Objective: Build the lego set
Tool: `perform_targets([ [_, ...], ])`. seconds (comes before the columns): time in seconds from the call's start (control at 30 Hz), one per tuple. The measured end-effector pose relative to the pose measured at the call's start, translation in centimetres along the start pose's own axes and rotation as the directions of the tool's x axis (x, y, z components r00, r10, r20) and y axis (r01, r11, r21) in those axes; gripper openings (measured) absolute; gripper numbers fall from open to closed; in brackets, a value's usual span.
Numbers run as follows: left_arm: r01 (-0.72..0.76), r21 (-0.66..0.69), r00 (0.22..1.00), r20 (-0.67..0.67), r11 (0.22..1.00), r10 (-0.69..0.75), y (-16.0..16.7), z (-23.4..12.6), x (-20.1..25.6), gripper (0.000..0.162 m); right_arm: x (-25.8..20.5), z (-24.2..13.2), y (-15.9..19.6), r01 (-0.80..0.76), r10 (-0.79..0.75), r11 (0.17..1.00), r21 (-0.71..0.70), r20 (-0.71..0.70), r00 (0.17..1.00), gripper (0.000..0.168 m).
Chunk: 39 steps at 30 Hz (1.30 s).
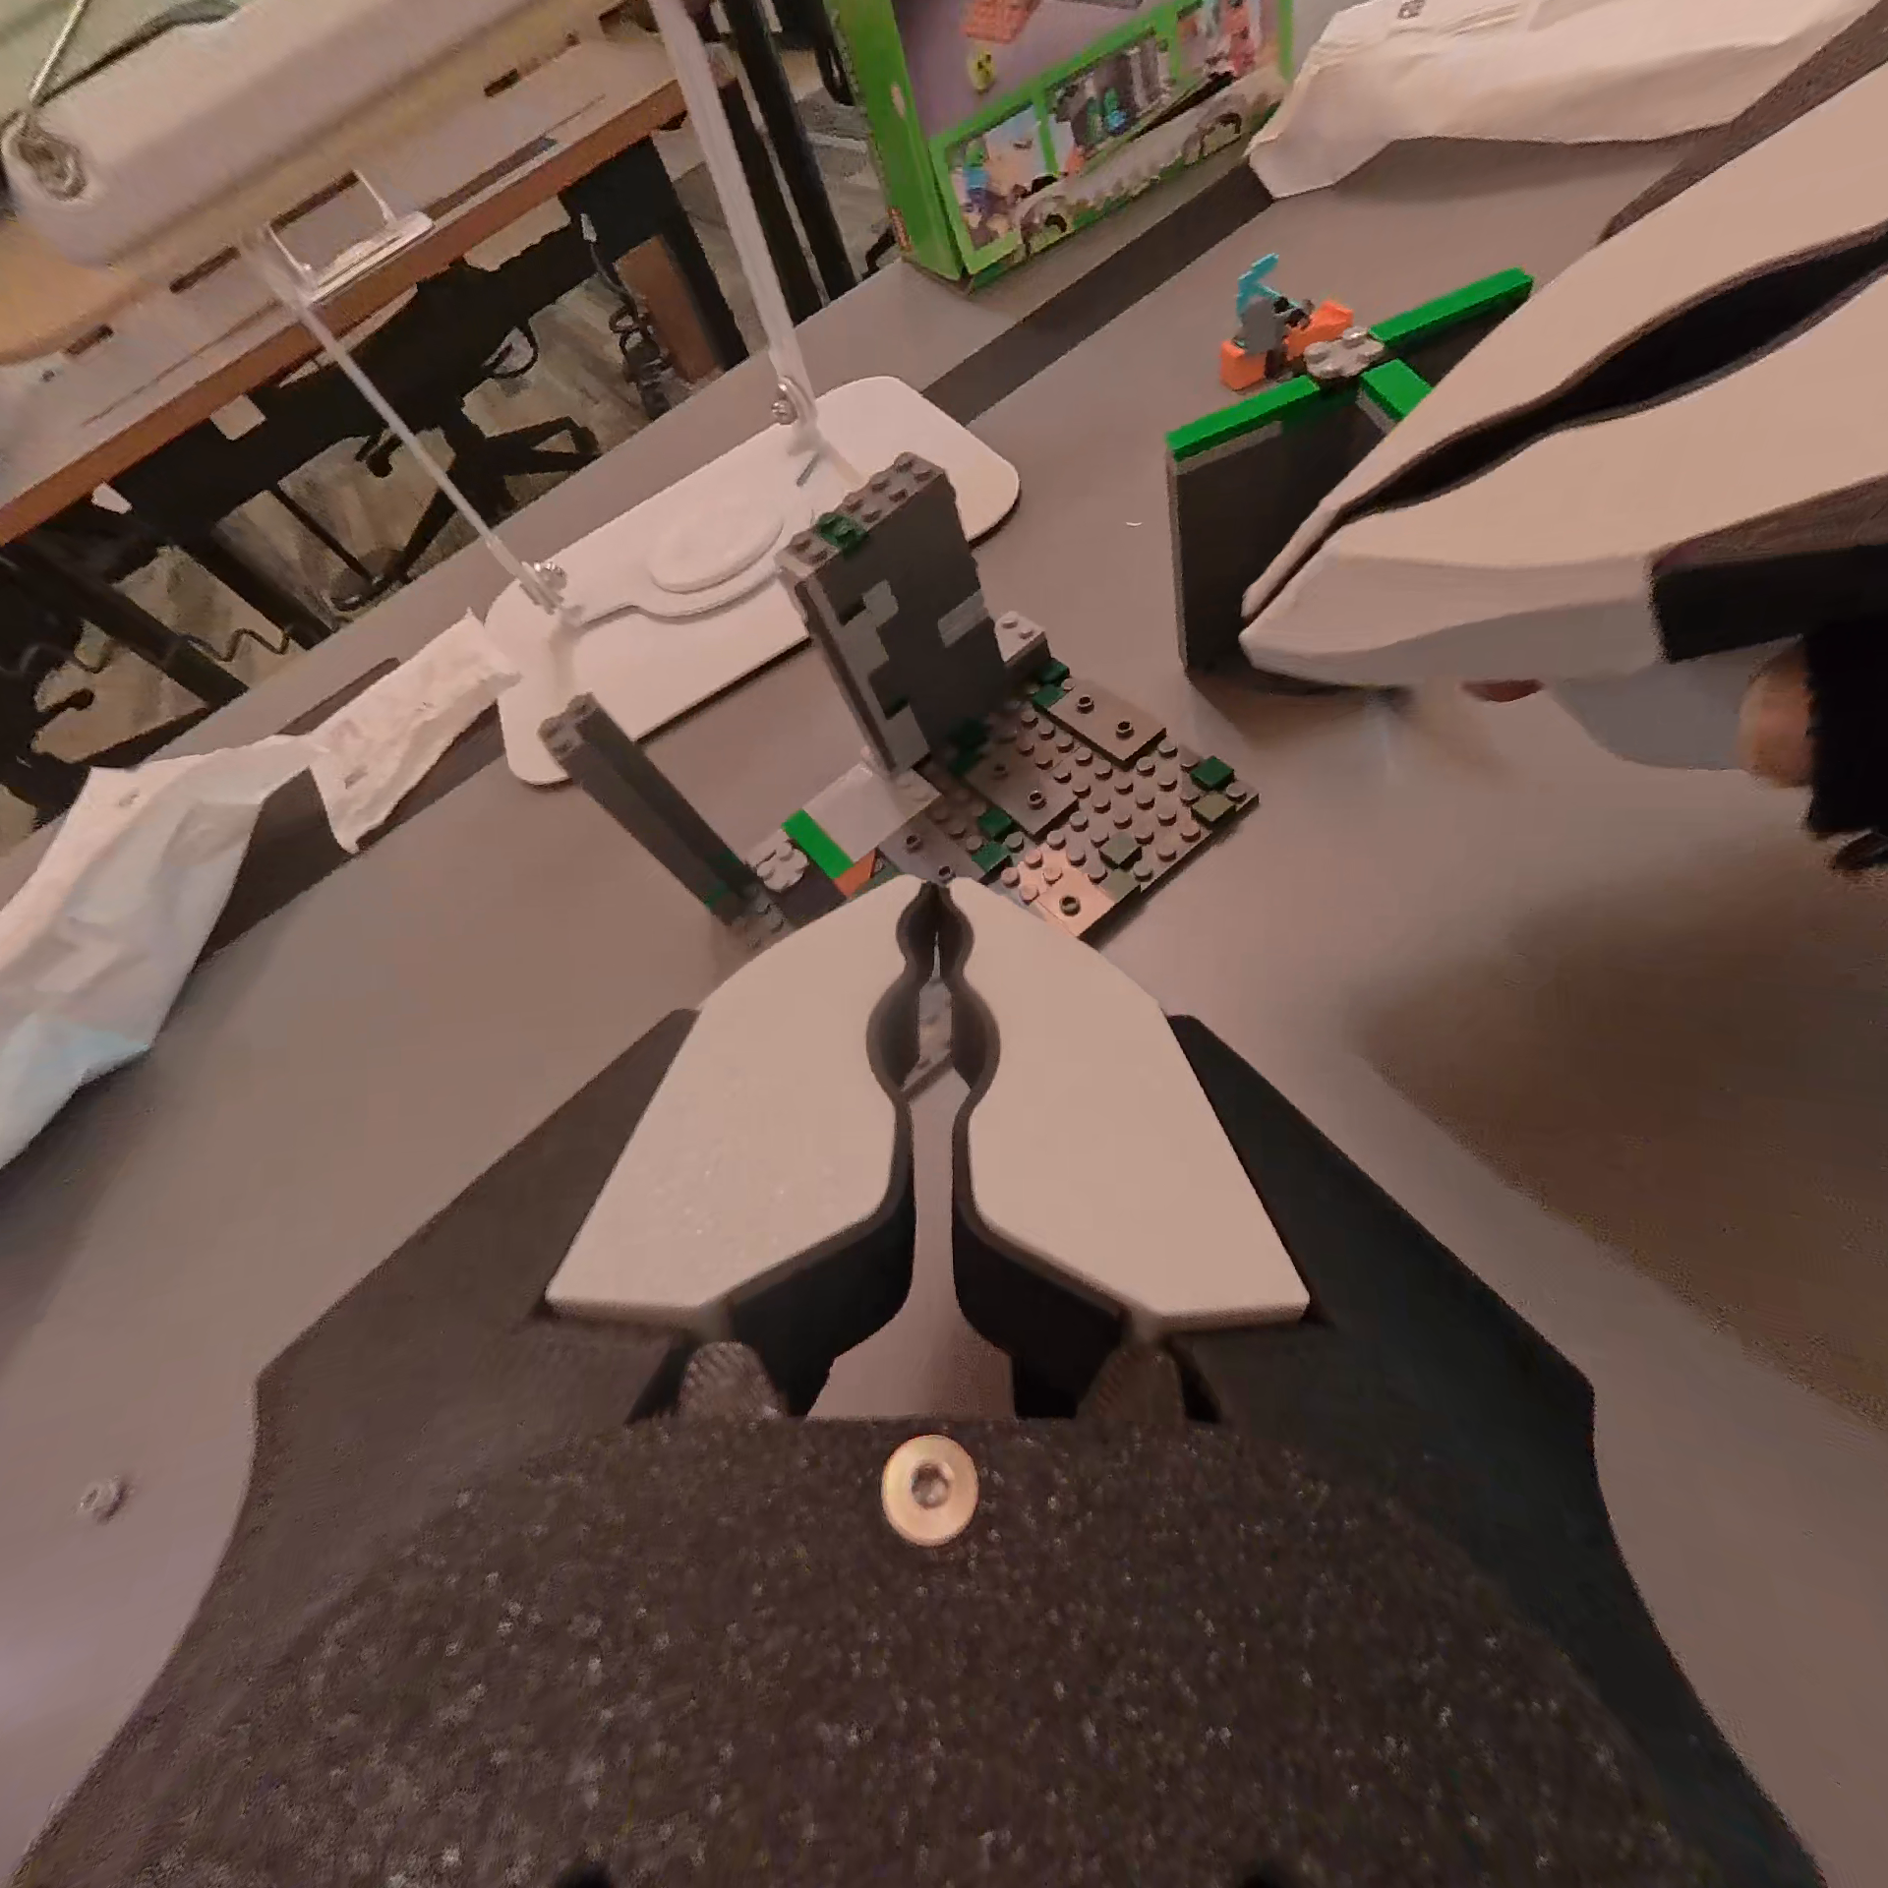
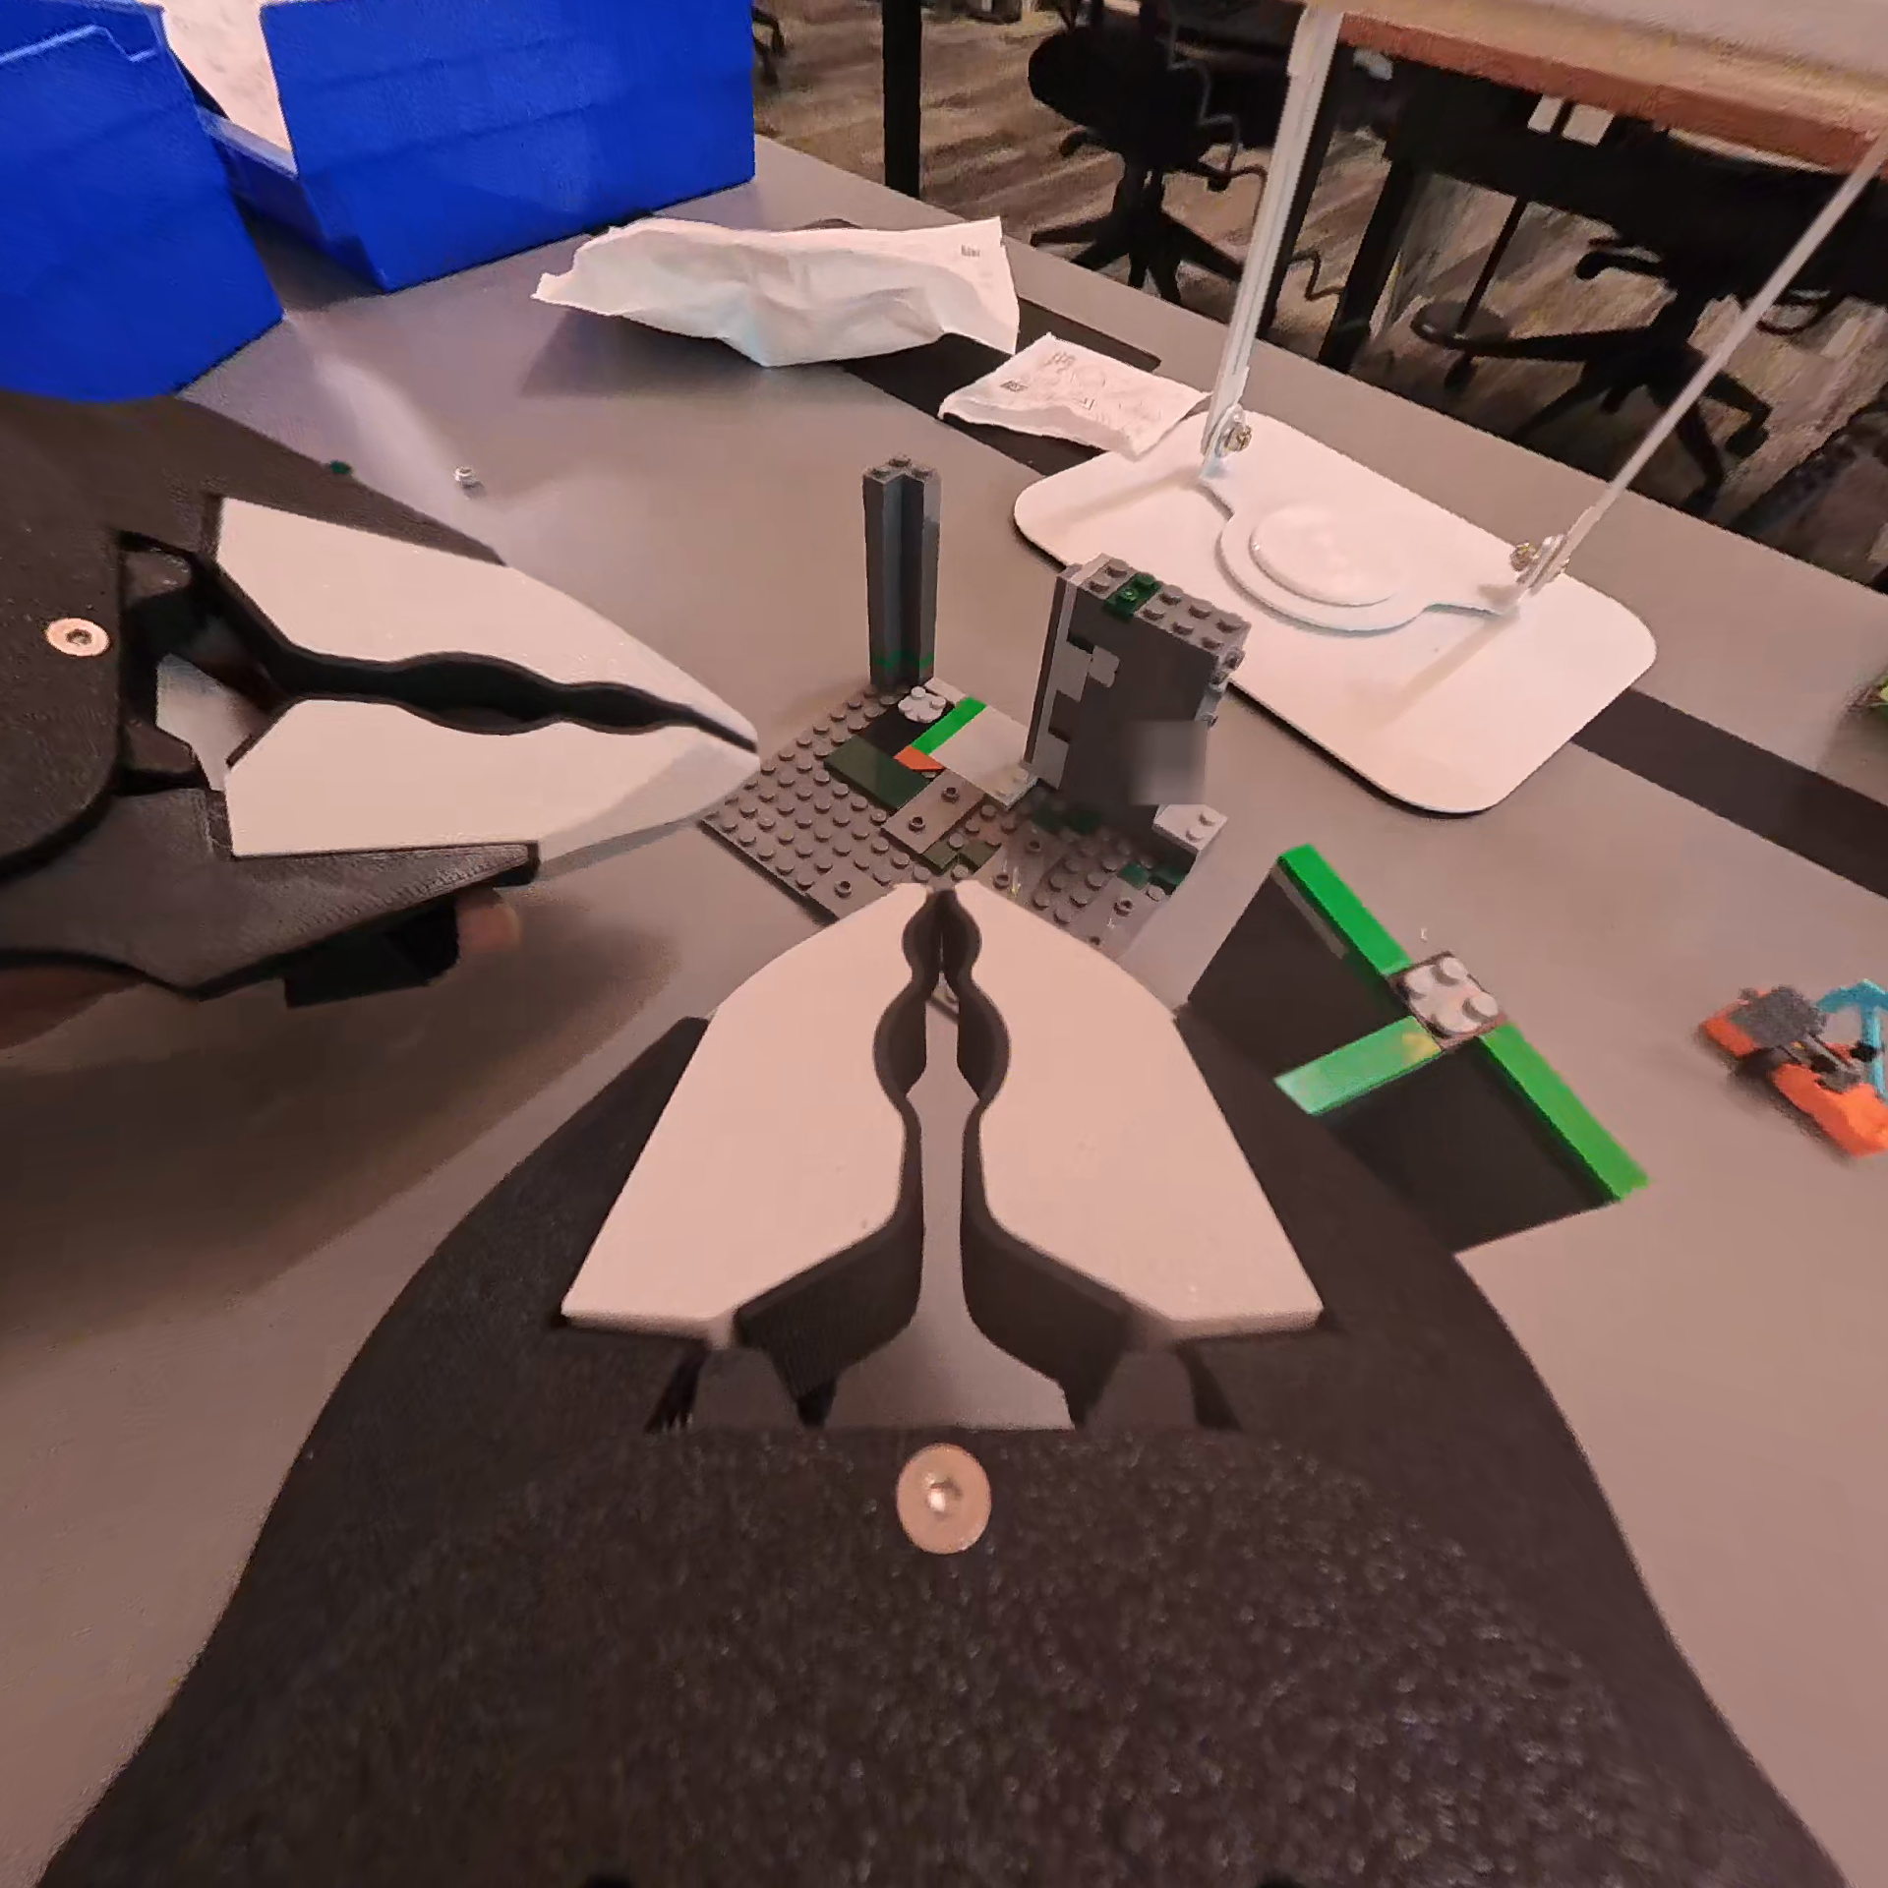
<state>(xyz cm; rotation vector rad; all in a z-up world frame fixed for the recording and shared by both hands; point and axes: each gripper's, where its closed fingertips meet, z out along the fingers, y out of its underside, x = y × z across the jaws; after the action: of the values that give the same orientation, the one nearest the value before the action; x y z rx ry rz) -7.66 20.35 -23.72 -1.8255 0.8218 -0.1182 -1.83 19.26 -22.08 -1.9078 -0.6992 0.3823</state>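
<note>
My left tool (image 1: 935, 899) and right tool (image 2: 945, 899) both have their fingers together, holding nothing I can see. Both hover just short of the grey Lego baseplate (image 2: 807, 828) on the table (image 2: 664, 531).

The green box (image 1: 1063, 133) is cut off at the top edge; the blue bins (image 2: 307, 133) likewise.

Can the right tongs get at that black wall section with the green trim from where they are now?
Probably yes: the black wall section stands just right of the right tongs with bare table between.
</note>
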Motion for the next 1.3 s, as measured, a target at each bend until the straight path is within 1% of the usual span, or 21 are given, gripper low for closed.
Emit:
perform_targets([
  [0.1,-0.047,0.046,0.998,0.030,0.998,0.046,-0.8,0.3,0.1,0.000,-0.6,0.8,0.7,0.012,-0.012,0.999,0.034,0.025,1.000,0.000],
  [0.23,-0.007,0.060,1.000,0.011,0.998,0.006,-0.2,0.3,0.4,0.000,-0.4,1.2,1.7,0.007,-0.008,1.000,0.015,0.020,1.000,0.000],
  [0.67,0.019,0.057,1.000,-0.001,0.998,-0.019,0.3,0.2,-0.1,0.000,-0.2,0.8,1.4,0.033,-0.033,0.998,0.045,-0.004,0.999,0.000],
  [0.87,0.028,0.063,1.000,0.003,0.998,-0.028,0.3,0.2,-0.4,0.000,-0.1,0.7,1.1,0.016,-0.016,0.998,0.063,-0.005,1.000,0.000],
  [1.0,0.066,0.084,0.998,0.016,0.994,-0.067,-0.2,-0.2,-0.9,0.000,-0.3,0.5,0.9,0.030,-0.030,0.996,0.079,-0.007,1.000,0.000],
  [1.07,0.077,0.104,0.995,0.054,0.992,-0.083,-0.8,-0.6,-1.7,0.000,-0.4,0.4,0.6,0.033,-0.033,0.995,0.097,-0.004,0.999,0.000],
  [1.13,0.085,0.138,0.989,0.110,0.987,-0.101,-2.2,-1.2,-3.5,0.000,-0.4,0.4,0.4,0.042,-0.042,0.994,0.102,-0.005,0.999,0.000],
  [1.3,0.110,0.217,0.951,0.262,0.970,-0.166,-7.0,-2.9,-11.2,0.000,0.4,-0.3,-1.0,0.046,-0.042,0.989,0.140,-0.030,0.999,0.000],
])
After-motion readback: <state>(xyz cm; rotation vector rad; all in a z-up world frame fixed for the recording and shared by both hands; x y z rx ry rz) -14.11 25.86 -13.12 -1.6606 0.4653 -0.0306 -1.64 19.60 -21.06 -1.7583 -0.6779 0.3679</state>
